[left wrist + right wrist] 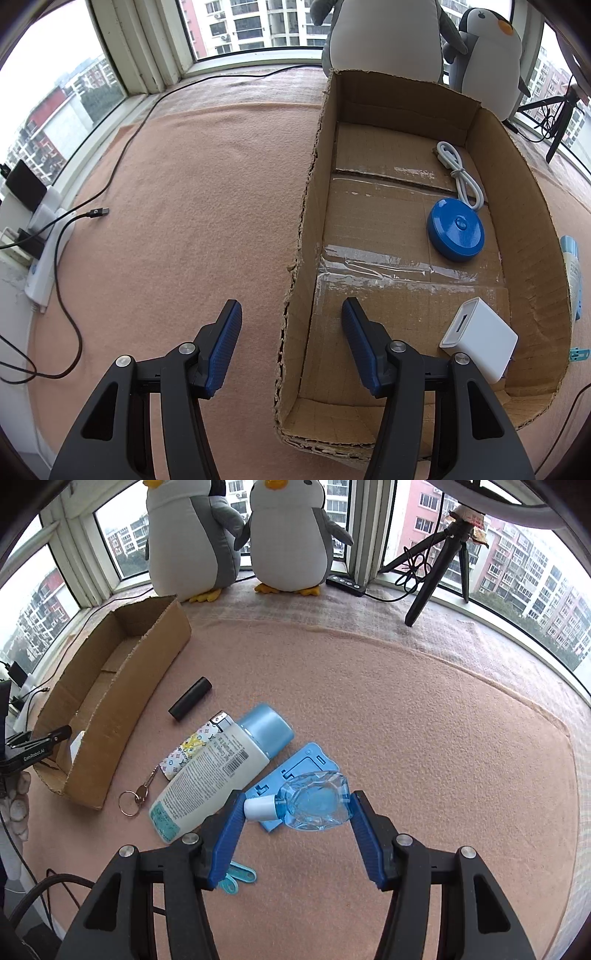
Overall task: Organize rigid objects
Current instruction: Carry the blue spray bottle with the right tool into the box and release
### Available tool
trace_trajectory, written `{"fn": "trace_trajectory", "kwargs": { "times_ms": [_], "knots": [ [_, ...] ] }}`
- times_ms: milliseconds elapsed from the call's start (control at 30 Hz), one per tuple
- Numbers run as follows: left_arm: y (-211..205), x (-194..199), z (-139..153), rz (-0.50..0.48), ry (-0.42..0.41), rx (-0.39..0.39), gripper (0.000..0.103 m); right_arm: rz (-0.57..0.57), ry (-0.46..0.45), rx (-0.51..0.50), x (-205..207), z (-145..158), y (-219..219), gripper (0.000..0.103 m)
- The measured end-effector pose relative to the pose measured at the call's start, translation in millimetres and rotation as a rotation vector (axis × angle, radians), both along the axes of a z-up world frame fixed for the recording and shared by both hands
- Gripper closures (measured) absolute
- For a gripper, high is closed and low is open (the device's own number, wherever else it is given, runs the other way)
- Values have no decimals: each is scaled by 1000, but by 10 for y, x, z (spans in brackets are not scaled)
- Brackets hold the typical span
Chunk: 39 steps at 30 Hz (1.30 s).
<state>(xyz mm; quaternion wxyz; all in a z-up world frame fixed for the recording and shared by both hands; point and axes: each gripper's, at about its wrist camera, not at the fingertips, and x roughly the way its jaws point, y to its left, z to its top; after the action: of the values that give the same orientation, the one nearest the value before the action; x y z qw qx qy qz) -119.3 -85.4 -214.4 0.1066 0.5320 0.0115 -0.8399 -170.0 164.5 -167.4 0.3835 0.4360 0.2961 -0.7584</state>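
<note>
Left tongs (291,314): jaws wide apart and empty, hovering astride the near left wall of the cardboard box (306,206), one finger over the pink cloth (184,184), the other over the box floor. Inside the box lie a blue round disc (456,234) with its coiled white cable (460,173) toward the far end, and a white charger cube (480,338) at the near right corner. Outside the box on its right side, seen from the right wrist: a black cylinder (190,698), a patterned lighter (195,747), a key ring (129,802), a white lotion bottle (218,771) with a blue cap, and a blue flat card (295,775). Right tongs (297,808): jaws wide, bracketing a small clear blue bottle (314,806) that rests on the blue flat card. The bottle's long axis runs across the gap, white cap toward the left finger (231,825), base toward the right; whether the pads touch it cannot be told. Judgement: the right tongs are the nearer and need only close; the box lies to their left.
</note>
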Motion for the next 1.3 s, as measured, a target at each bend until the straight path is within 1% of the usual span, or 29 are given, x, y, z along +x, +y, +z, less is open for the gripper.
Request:
{"fn": "trace_trajectory", "kwargs": {
  "times_ms": [167,300,500,667,967,1300],
  "knots": [
    [4,9,-2,0,3,6,46,88,21,-37,177,198,-423,50],
    [-8,10,-3,-1,6,10,46,169,6,-71,438,302,-756,50],
    [-14,4,-4,-4,9,8,46,271,-27,-98,818,306,-1226,50],
    [-20,2,-6,-4,10,12,46,326,-50,-94,1057,218,-1496,50],
    [-25,-5,-7,-5,12,15,46,344,-94,-66,1176,2,-1722,50],
    [-20,-7,-9,-5,12,12,46,345,-96,-75,1174,28,-1741,49]
  ]
}}
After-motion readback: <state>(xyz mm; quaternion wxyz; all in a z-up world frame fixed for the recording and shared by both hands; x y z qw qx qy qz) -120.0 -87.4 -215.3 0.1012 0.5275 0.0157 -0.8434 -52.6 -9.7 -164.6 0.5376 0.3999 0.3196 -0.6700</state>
